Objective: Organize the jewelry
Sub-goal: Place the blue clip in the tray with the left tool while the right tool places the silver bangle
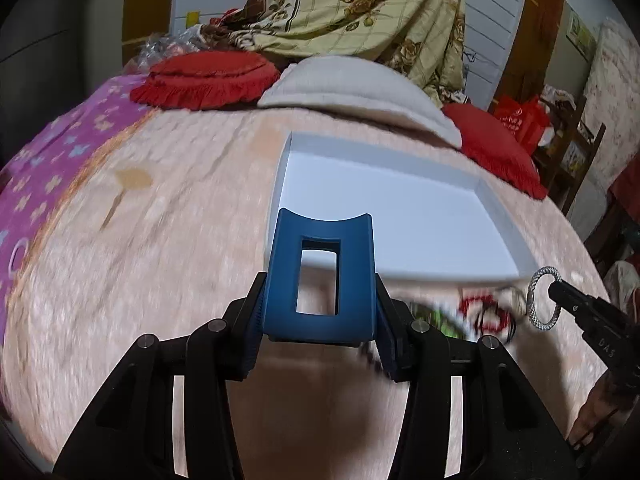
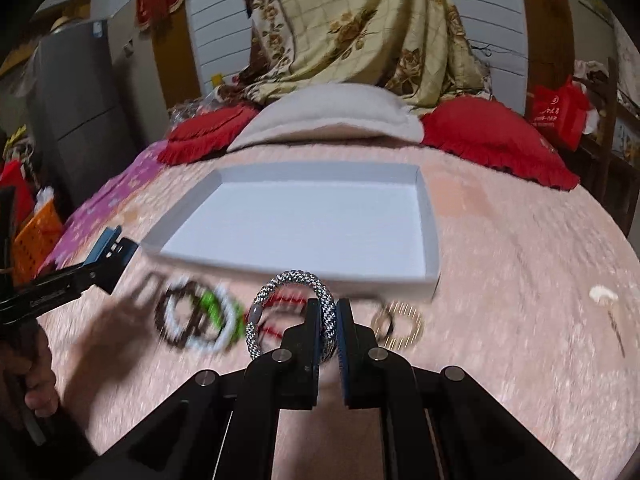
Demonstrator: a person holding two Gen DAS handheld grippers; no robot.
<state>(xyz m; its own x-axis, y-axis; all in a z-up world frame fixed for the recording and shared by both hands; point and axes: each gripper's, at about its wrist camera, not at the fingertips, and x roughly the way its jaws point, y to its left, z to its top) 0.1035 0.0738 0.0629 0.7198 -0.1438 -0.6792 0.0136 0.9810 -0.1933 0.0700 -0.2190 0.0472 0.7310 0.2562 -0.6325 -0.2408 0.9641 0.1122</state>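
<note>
the left gripper [image 1: 320,320] is holding a blue hair claw [image 1: 320,276] above the bed [image 1: 160,280], its fingers clamped on the claw's two sides. the claw is standing upright, its long axis running away from the camera toward the white tray [image 1: 400,216], curved end farthest. the right gripper [image 2: 329,322] is pinching a silver-grey braided bracelet [image 2: 294,280], its fingers pressed together on the cord. the ring is standing on edge, rising up and left of the fingers, its open face turned toward the camera. more bracelets [image 2: 200,320] are lying blurred on the bed just before the tray's near wall.
</note>
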